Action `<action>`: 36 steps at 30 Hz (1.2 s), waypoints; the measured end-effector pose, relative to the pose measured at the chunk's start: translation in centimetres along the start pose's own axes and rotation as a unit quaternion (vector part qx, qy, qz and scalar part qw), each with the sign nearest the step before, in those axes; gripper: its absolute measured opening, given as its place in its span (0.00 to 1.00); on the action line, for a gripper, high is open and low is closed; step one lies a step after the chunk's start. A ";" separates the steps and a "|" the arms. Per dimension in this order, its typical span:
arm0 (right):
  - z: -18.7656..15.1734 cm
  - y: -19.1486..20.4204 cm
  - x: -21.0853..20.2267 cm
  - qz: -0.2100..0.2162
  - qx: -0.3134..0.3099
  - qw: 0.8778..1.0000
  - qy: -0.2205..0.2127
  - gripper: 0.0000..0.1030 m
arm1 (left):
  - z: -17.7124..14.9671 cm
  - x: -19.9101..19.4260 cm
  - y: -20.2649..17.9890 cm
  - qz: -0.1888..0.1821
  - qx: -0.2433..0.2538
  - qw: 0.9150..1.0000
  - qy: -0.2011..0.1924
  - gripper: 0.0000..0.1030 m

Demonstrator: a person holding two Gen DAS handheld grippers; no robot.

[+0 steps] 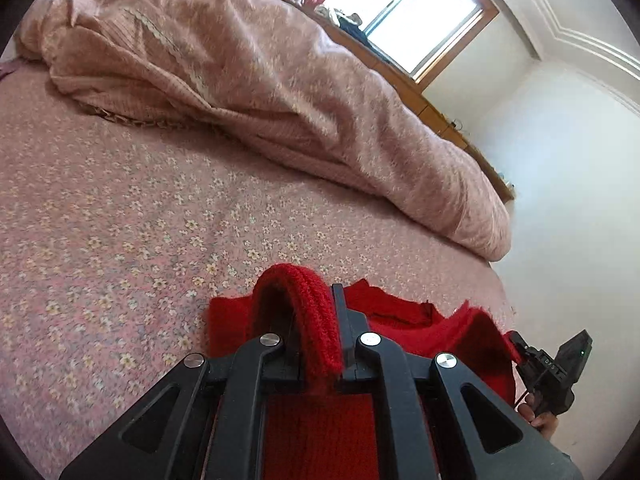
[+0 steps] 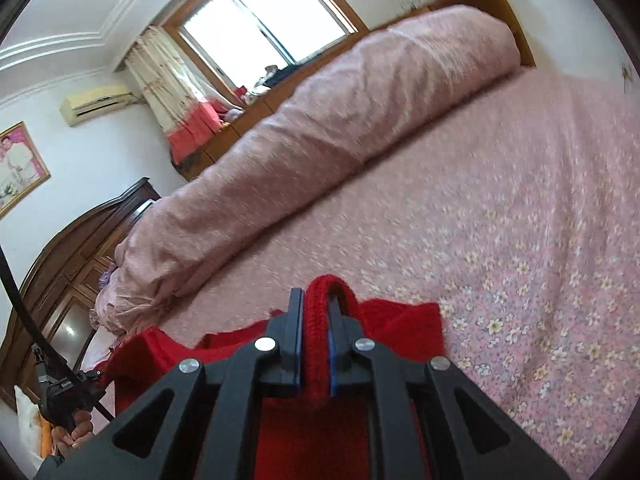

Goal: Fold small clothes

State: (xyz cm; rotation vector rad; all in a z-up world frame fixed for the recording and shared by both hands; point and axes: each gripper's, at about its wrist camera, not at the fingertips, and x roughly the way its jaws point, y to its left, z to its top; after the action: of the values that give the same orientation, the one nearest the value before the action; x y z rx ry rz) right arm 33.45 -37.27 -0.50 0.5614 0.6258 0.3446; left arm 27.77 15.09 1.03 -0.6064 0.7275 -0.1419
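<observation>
Red knitted garment (image 1: 400,320) – ribbed edge bunched and looped upward, body spread above pink floral bedsheet (image 1: 120,220)

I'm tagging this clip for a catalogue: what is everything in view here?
Sweater: one, red knit, held over the bed, an edge pinched in each gripper.
Bedsheet: one, pink floral, covering the bed.
Quilt: one, pink, bunched along the far side.
Window: one, bright, wood-framed, far wall.
Curtain: one, cream and red, beside the window.
Air conditioner: one, cream, high on the wall.
Picture: one, framed, on the wall.
Headboard: one, dark wood.
Left gripper: black, shut on sweater.
Right gripper: black, shut on sweater.
</observation>
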 end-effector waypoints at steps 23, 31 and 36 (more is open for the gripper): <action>0.2 -3.7 -0.3 -0.021 0.022 1.000 0.002 0.76 | -2.4 0.7 0.8 0.059 0.043 0.996 0.053 0.54; -2.0 -1.4 2.2 -0.098 -0.110 0.987 0.070 0.38 | -4.5 1.1 0.7 0.073 0.080 0.992 0.057 0.41; -1.9 -0.2 1.8 -0.135 -0.154 0.977 0.054 0.37 | -4.5 0.2 -0.5 0.084 0.106 0.990 0.028 0.21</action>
State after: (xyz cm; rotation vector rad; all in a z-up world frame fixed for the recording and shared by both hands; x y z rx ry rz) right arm 33.69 -35.82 -2.69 0.1580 0.7286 0.2109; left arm 24.96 12.55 -1.44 -0.3371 0.8033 -0.0791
